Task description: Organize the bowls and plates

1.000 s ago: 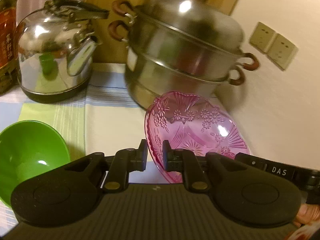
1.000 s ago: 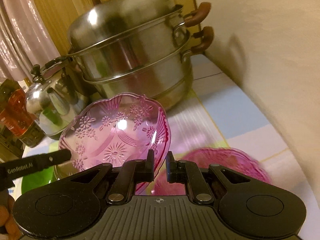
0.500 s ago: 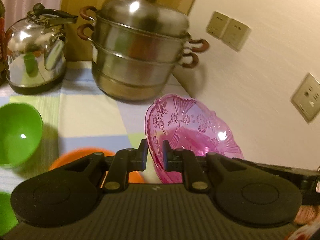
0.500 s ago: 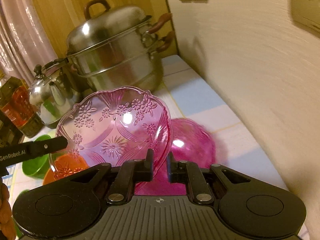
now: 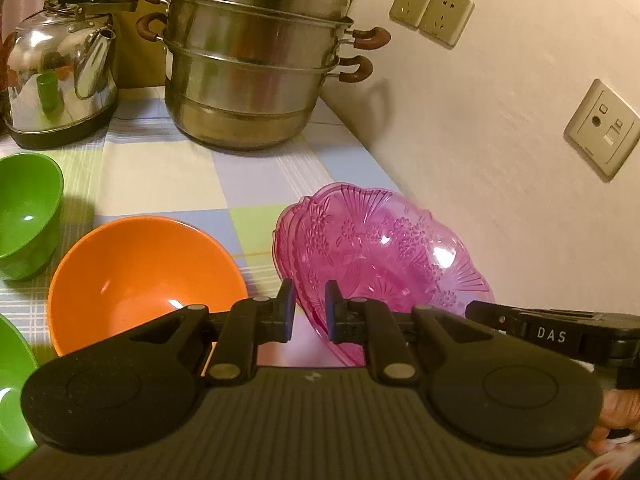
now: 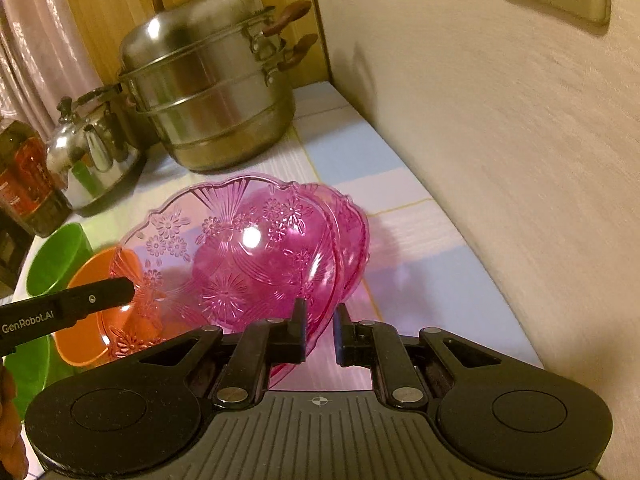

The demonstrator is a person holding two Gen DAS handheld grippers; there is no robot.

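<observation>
A clear pink patterned plate (image 5: 372,248) is held by its rim on both sides: my left gripper (image 5: 310,306) is shut on its left edge and my right gripper (image 6: 320,330) is shut on its right edge (image 6: 320,280). It sits tilted over a second pink plate (image 6: 352,236) that lies on the checked tablecloth (image 5: 248,176). An orange bowl (image 5: 144,276) and a green bowl (image 5: 28,212) stand to the left.
A steel steamer pot (image 5: 260,56) and a kettle (image 5: 60,72) stand at the back. A wall (image 5: 500,120) with sockets runs along the right. An oil bottle (image 6: 24,176) stands at the far left. Another green bowl (image 5: 12,392) shows at the left edge.
Both grippers carried the pink plate back from the pot and down onto the second pink plate. The orange bowl came into view.
</observation>
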